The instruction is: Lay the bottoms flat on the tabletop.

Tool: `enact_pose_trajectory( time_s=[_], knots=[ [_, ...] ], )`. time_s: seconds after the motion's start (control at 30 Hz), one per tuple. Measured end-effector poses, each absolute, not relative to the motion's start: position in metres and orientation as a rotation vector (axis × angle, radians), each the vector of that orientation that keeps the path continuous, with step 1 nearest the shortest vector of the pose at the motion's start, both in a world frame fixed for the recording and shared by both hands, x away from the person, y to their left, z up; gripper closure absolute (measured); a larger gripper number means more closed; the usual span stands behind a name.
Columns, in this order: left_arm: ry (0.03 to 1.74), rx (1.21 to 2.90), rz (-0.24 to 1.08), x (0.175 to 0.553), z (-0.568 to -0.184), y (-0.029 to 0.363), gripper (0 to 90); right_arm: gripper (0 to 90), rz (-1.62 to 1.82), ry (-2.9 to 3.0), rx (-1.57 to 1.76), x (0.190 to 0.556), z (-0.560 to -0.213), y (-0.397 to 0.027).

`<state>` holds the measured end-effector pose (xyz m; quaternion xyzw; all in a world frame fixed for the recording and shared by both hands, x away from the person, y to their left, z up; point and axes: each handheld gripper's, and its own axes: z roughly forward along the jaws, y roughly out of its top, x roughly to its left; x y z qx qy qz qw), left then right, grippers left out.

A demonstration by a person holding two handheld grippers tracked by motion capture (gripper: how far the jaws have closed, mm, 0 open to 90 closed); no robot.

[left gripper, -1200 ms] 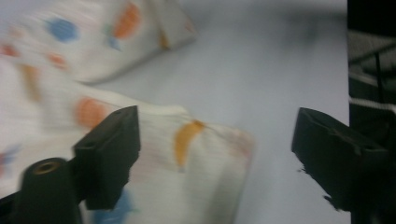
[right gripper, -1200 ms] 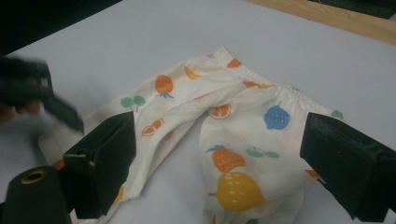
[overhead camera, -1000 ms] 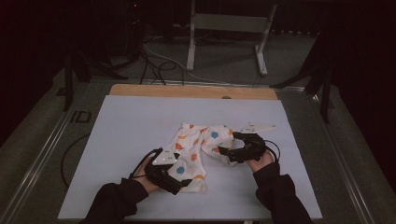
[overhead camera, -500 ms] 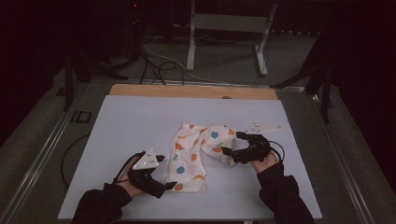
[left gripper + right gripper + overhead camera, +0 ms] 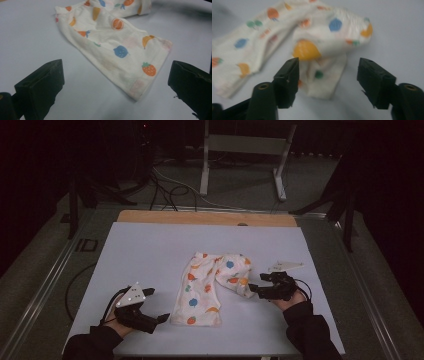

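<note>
High view, looking down on a pale lilac bench (image 5: 150, 255): small cream cotton trousers printed with fruit (image 5: 205, 287) lying flat near the middle, one leg running toward the near edge, the other folded over toward the right. Left tongs (image 5: 161, 318) resting on the bench just left of the near leg's hem, wide open, nothing between the jaws. Right tongs (image 5: 254, 290) at the folded leg's right end, jaws just now closing, still apart, cloth ahead of the pads rather than pinched.

Right gripper view: folded leg end (image 5: 325, 75) lying just past the black jaws, doubled in layers. Left gripper view: hem corner with a strawberry print (image 5: 148, 69) between and beyond the spread jaws.

Likely trouble from here: pinching only the top layer of the fold, leaving the under layer behind and bunching the leg; closing short of the cloth and catching nothing; dragging the whole garment sideways, with the left tongs holding nothing down.

No brand, label or readable writing on cloth, bench or tongs.
</note>
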<state>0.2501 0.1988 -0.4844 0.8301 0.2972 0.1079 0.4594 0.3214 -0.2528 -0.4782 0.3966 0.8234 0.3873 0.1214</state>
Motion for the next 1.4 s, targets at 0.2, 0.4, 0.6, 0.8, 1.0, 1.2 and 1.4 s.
enact_pose_trajectory(
  time_s=[0.2, 0.4, 0.6, 0.8, 1.0, 1.2, 1.4],
  knots=[
    [0.733, 2.038, 0.288, 0.251, -0.488, 0.198, 1.3, 54.8, 1.084, 2.450, 1.225, 0.326, -0.500, -0.248],
    [0.732, 2.029, 0.290, 0.251, -0.490, 0.197, 1.3, 67.4, 0.943, 2.502, 1.185, 0.324, -0.512, -0.236],
    [0.727, 2.026, 0.285, 0.251, -0.492, 0.196, 1.3, 85.7, 0.943, 2.520, 1.167, 0.322, -0.511, -0.231],
    [0.734, 2.017, 0.286, 0.251, -0.492, 0.196, 1.3, 87.7, 0.995, 2.467, 1.143, 0.314, -0.486, -0.236],
    [0.735, 2.015, 0.285, 0.251, -0.492, 0.196, 1.4, 87.6, 1.081, 2.410, 1.156, 0.301, -0.466, -0.244],
    [0.734, 2.008, 0.289, 0.251, -0.491, 0.196, 1.4, 87.3, 1.158, 2.421, 1.146, 0.284, -0.455, -0.241],
    [0.736, 2.005, 0.289, 0.251, -0.490, 0.197, 1.4, 87.3, 1.282, 2.408, 1.142, 0.276, -0.441, -0.241]
  ],
)
